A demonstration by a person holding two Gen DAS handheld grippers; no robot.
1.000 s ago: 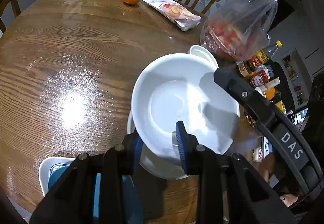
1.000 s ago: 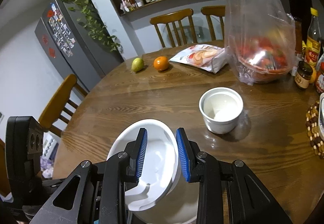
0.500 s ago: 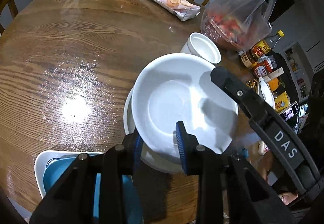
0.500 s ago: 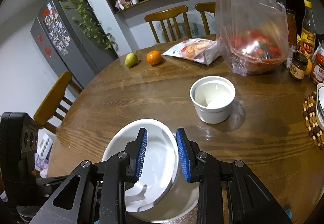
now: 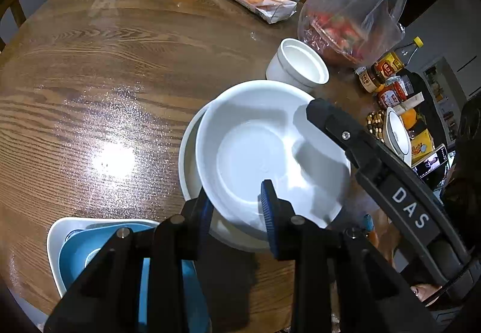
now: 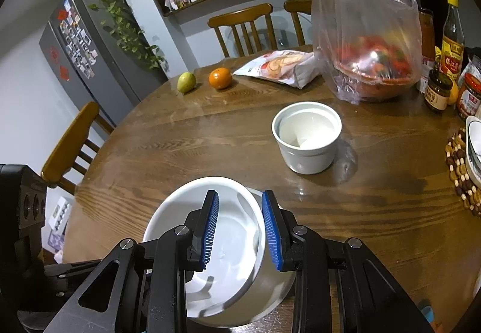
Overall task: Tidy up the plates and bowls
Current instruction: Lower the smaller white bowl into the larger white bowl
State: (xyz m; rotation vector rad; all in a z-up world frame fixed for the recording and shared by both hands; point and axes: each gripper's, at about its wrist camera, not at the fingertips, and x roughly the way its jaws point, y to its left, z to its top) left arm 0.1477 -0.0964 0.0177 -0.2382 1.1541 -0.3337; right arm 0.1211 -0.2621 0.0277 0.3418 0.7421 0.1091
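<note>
A white shallow bowl (image 5: 258,152) sits tilted inside a larger white bowl (image 5: 188,149) on the round wooden table (image 5: 105,77). My left gripper (image 5: 237,206) has its blue pads either side of the inner bowl's near rim. My right gripper (image 6: 240,223) straddles the same inner bowl's rim (image 6: 255,230) from the other side; its black body shows in the left wrist view (image 5: 375,158). A white ramekin (image 6: 306,137) stands apart, farther back. A blue dish in a white tray (image 5: 78,245) lies at the near left.
A pear (image 6: 186,81), an orange (image 6: 221,78), a snack packet (image 6: 282,66) and a plastic bag with red food (image 6: 369,41) sit at the far side. Jars and bottles (image 6: 451,62) and a bowl on a beaded trivet (image 6: 473,149) stand at the right.
Both cameras have drawn back and up a little from the bowls; the ramekin now shows fully beyond them. The inner bowl stays tilted in the larger one.
</note>
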